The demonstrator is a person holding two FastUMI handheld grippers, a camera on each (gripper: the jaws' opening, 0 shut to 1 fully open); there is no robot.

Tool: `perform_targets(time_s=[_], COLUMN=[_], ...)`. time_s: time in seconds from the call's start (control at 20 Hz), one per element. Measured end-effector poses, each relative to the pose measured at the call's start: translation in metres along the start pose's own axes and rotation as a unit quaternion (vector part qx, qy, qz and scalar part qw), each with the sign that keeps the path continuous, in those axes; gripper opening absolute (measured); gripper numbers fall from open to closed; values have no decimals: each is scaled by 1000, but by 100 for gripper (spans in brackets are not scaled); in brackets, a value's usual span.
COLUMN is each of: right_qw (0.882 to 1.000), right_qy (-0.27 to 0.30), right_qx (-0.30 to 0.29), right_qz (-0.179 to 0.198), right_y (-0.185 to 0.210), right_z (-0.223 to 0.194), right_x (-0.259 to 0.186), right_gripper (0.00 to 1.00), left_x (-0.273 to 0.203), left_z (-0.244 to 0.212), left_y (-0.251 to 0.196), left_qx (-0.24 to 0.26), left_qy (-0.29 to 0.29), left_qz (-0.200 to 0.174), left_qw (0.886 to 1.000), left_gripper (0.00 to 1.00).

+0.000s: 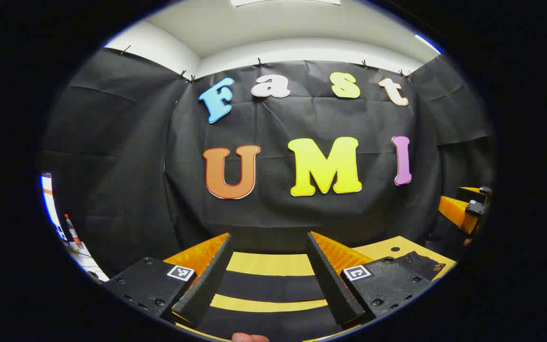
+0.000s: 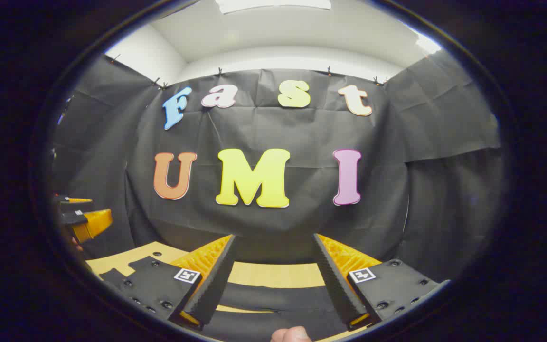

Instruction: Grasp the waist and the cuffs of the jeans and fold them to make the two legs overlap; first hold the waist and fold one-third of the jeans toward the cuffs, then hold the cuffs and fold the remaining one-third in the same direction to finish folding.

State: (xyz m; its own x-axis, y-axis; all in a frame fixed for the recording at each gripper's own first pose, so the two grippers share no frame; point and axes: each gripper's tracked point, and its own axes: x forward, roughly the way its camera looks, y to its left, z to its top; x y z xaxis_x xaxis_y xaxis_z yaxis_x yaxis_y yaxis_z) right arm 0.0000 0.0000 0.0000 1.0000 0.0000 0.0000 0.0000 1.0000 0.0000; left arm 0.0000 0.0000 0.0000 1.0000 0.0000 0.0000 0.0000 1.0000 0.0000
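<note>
Above the table point(image 1: 397, 247), jaws apart, dark jeans point(image 1: 268, 286) below

Jeans point(image 1: 268, 285): partly hidden by the fingers, cut off at the lower edge.
Fingertip point(image 1: 249, 337): cut off at the bottom.
Other gripper point(image 1: 466, 209): cut off at the right edge.
Bottle point(image 1: 71, 230): too small to be identified.

The table point(image 1: 268, 263) at six o'clock looks like smooth, matt light wood, the dark jeans point(image 1: 268, 287) on it are matt cloth, and the fingers point(image 1: 330, 278) have ribbed, rough faces.
</note>
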Motion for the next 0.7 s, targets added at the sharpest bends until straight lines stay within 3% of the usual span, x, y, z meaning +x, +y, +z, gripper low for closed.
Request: perform_targets(time_s=[0.3,0.7], right_qw=[1000,999], right_qy=[5,24], right_qx=[-24,-22], right_qz=[-1,-1], right_y=[26,24], right_z=[0,-8], right_x=[5,22], right_gripper=[97,96], left_x=[14,26], left_z=[-2,-11], left_y=[35,20], left_qx=[-19,-16], left_qy=[4,12], left_qz=[13,-6], left_qw=[1000,1000], left_gripper=[100,98])
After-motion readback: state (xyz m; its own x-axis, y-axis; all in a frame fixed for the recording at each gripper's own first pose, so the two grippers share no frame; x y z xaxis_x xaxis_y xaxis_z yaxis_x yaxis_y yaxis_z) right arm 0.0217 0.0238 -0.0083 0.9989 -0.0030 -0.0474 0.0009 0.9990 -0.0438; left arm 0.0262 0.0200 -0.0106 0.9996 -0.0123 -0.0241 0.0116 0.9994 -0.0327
